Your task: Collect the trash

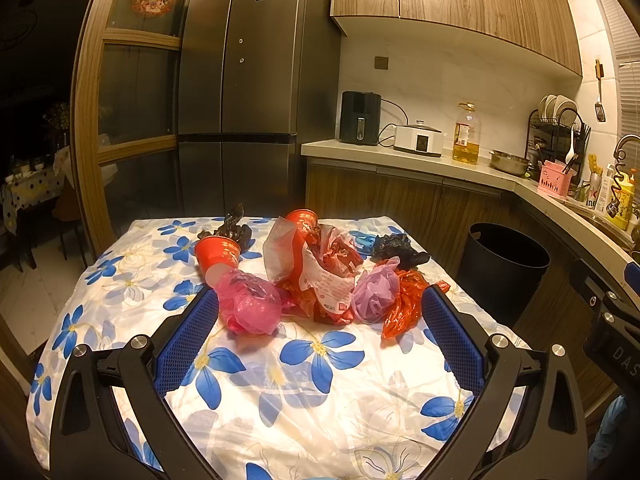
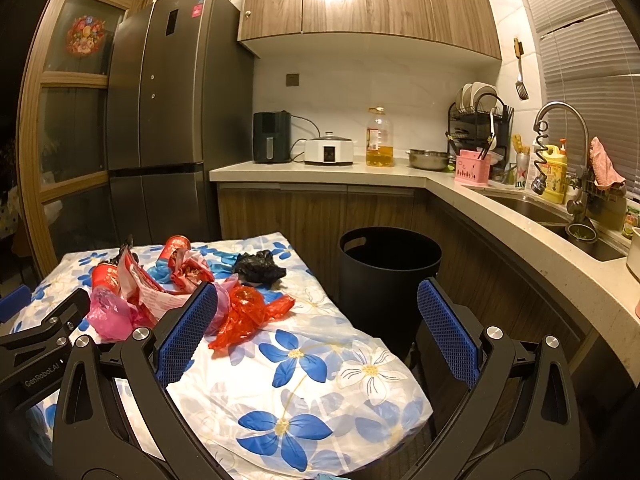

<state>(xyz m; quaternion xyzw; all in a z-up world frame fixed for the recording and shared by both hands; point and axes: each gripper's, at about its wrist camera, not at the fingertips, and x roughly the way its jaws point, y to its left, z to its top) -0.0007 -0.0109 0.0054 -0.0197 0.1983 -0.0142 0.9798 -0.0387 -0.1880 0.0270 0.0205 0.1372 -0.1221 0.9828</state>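
A heap of trash lies on the flowered tablecloth (image 1: 304, 396): a pink bag (image 1: 250, 300), a tipped red cup (image 1: 216, 254), a second red cup (image 1: 303, 218), a red-and-white wrapper (image 1: 324, 276), a mauve bag (image 1: 376, 292), an orange-red bag (image 1: 404, 300) and a black bag (image 1: 396, 250). My left gripper (image 1: 320, 300) is open, its blue pads (image 1: 192, 340) on either side of the heap's near edge, nothing held. My right gripper (image 2: 318, 294) is open and empty, over the table's right edge, near the orange-red bag (image 2: 248, 312). The black trash bin (image 2: 386, 276) stands on the floor right of the table.
The bin (image 1: 500, 268) sits between the table and the wooden counter cabinets (image 2: 316, 212). On the counter are an air fryer (image 2: 272, 136), a cooker (image 2: 329, 151), an oil bottle (image 2: 379, 140), a dish rack (image 2: 478, 120) and the sink (image 2: 560, 208). A tall fridge (image 1: 248, 88) stands behind the table.
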